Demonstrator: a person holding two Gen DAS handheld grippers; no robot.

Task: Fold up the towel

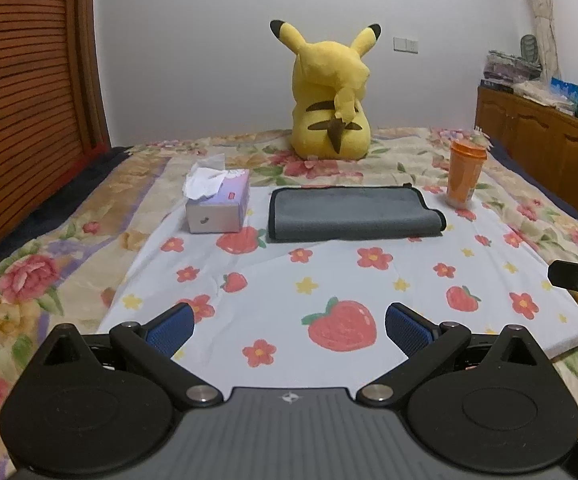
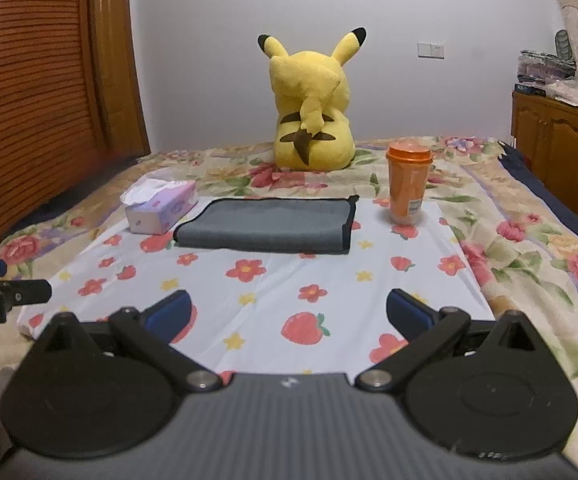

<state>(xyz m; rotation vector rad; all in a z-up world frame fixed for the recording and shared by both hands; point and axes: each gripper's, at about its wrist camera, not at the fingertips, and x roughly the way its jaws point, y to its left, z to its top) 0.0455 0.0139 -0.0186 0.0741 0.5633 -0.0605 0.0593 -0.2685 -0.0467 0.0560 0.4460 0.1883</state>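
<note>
Both tongs, left tongs (image 1: 289,330) and right tongs (image 2: 288,312), gape over one folded towel (image 1: 353,213), one cup (image 1: 465,172), one tissue box (image 1: 219,204).

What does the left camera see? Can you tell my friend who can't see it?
A gray towel lies folded on a strawberry cloth, between a tissue box and an orange cup. A yellow plush toy sits behind; the open left tool waits in front.
</note>
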